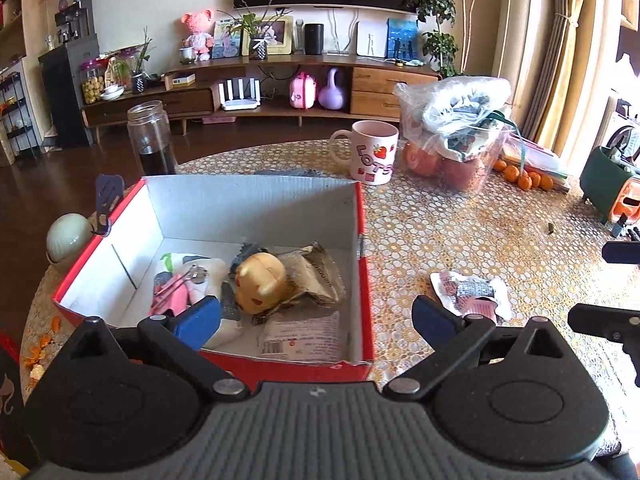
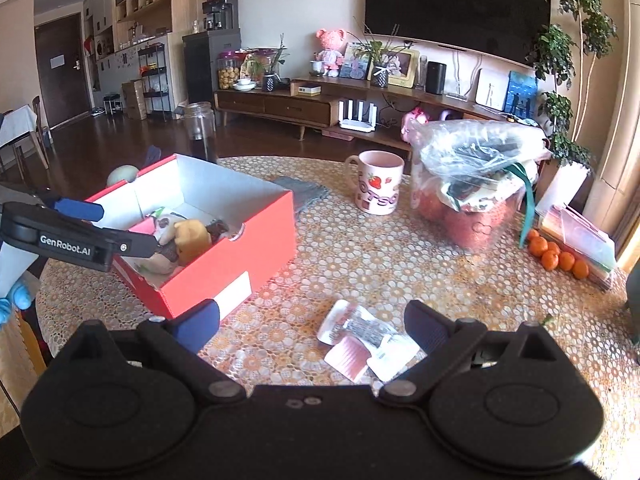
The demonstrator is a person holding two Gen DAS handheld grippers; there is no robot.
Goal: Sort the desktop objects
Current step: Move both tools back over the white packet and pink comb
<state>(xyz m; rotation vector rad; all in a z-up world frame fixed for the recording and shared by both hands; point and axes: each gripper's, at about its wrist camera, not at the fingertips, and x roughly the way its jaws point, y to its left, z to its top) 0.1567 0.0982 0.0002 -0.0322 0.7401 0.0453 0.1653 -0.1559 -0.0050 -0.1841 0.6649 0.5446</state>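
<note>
A red cardboard box [image 1: 366,280] with a white inside stands on the patterned table; it also shows in the right wrist view [image 2: 224,252]. In it lie a yellow toy [image 1: 260,282], wrappers and a pink item. My left gripper [image 1: 316,320] is open and empty over the box's near edge; it shows at the left of the right wrist view [image 2: 92,226]. A white snack packet with a pink comb [image 2: 366,338] lies on the table right of the box, also in the left wrist view [image 1: 472,294]. My right gripper [image 2: 312,326] is open and empty just before it.
A pink strawberry mug [image 2: 378,188], a plastic bag of fruit [image 2: 476,184], small oranges [image 2: 558,258], a glass jar [image 2: 202,132] and a grey cloth [image 2: 304,192] stand further back. A green organiser [image 1: 608,188] is at the table's right.
</note>
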